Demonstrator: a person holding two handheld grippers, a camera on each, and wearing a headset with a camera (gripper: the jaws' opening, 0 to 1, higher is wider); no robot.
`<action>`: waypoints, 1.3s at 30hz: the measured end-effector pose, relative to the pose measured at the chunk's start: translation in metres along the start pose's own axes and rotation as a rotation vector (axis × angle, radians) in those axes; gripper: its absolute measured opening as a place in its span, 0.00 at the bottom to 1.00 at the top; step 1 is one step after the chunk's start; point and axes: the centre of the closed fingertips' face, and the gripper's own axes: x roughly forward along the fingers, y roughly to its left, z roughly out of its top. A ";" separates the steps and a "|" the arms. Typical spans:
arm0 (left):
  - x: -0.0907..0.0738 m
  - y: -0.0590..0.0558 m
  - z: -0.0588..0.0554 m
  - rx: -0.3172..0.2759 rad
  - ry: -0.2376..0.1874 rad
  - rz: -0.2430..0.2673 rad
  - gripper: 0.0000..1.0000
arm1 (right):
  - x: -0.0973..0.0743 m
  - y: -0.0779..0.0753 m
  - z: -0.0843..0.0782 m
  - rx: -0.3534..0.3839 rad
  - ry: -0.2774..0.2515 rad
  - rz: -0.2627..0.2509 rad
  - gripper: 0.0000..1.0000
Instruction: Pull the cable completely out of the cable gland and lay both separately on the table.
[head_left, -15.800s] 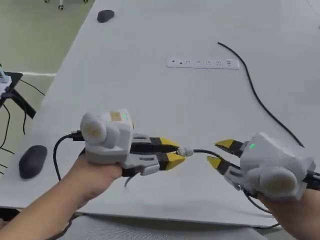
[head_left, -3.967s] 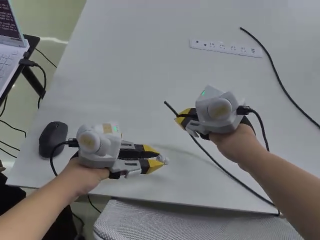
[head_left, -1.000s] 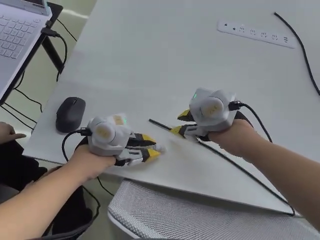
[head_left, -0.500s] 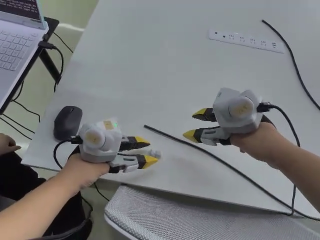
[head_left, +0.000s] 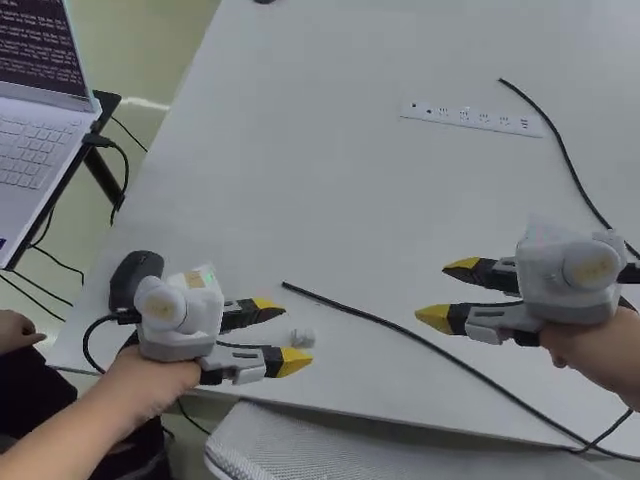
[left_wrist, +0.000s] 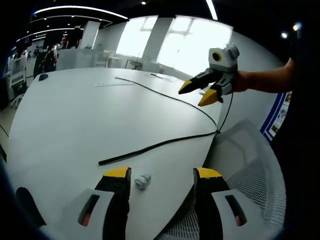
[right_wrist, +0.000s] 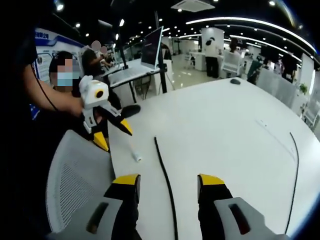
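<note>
The small white cable gland (head_left: 301, 340) (left_wrist: 143, 181) (right_wrist: 136, 157) lies by itself on the table near the front edge. The black cable (head_left: 400, 335) (left_wrist: 160, 144) (right_wrist: 166, 181) lies apart from it, running from mid-table off the front right edge. My left gripper (head_left: 281, 335) (left_wrist: 163, 174) is open, with the gland lying loose between its yellow tips. Further right and raised above the cable, my right gripper (head_left: 448, 292) (right_wrist: 167, 180) is open and holds nothing.
A black mouse (head_left: 132, 277) sits near the table's left edge beside my left hand. A white power strip (head_left: 471, 118) and a second black cable (head_left: 560, 150) lie farther back. A laptop (head_left: 35, 110) stands left of the table. A mesh chair (head_left: 330, 450) is below the front edge.
My right gripper has moved right and away from the cable. My left gripper has opened wider and drawn back, leaving the gland lying on the table.
</note>
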 end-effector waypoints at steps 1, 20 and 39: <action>-0.002 -0.004 0.002 -0.002 -0.005 -0.003 0.53 | -0.008 -0.002 -0.002 0.019 -0.013 -0.009 0.46; -0.032 -0.033 0.022 -0.018 -0.072 0.011 0.68 | -0.081 0.005 -0.069 0.193 -0.101 -0.115 0.62; -0.031 -0.030 0.018 0.030 -0.006 0.069 0.90 | -0.086 0.024 -0.091 0.237 -0.164 -0.118 0.93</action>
